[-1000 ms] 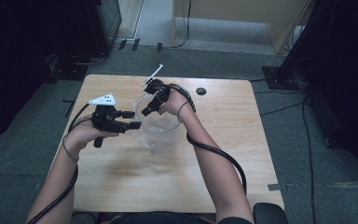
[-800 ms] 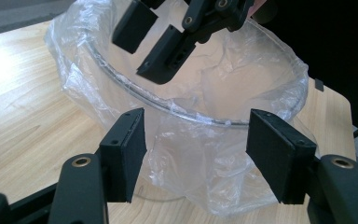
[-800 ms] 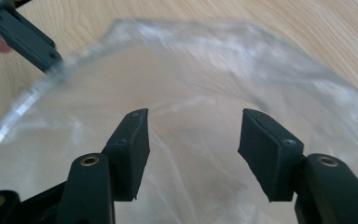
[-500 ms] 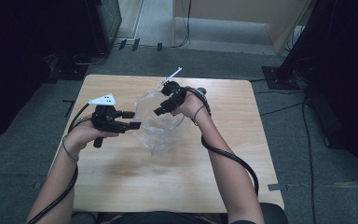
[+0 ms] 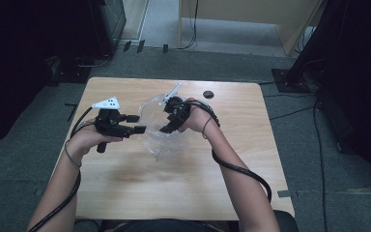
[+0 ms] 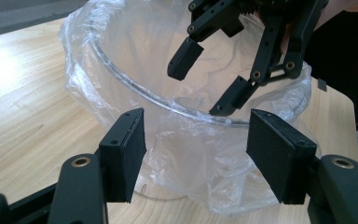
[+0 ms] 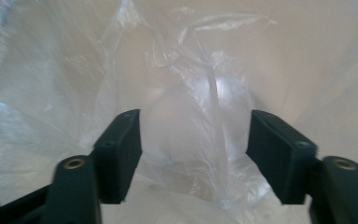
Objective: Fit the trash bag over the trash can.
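My right gripper dips into the bowl near the tabletop's far edge, jaws just opened around loose plastic liner (gripping nothing). My left gripper waits spread at the rim, ready to tuck.

bowl mid-table — bag lining it, cap behind — right
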### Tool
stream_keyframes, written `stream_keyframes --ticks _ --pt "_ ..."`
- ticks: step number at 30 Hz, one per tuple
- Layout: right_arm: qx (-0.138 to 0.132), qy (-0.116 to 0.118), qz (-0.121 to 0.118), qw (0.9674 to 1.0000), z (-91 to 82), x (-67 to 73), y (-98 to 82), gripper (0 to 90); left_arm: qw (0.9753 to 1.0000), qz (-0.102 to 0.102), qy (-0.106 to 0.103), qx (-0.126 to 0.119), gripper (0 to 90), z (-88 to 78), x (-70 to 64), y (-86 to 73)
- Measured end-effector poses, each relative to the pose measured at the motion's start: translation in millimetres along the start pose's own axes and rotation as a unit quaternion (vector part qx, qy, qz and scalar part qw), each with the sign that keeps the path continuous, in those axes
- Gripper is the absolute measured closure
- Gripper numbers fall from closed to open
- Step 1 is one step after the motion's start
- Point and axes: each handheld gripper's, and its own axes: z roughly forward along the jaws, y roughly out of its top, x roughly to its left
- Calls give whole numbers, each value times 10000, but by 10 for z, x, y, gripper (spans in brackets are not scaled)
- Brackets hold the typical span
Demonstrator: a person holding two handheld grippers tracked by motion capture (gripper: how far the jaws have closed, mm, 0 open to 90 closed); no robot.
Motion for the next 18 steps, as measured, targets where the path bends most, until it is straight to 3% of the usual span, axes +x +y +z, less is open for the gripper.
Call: stream_keyframes --ticks 5,11,18 --pt "-194 89 25 9998 -5 -9 -10 334 10000 -1 19 -18 361 -7 -7 14" --pt "-790 31 15 9969 -169 22 31 311 9999 129 89 -17 355 -47 -39 51" --pt "-1172 134 22 9930 -364 40 -82 327 9996 208 177 -7 350 -69 -74 82"
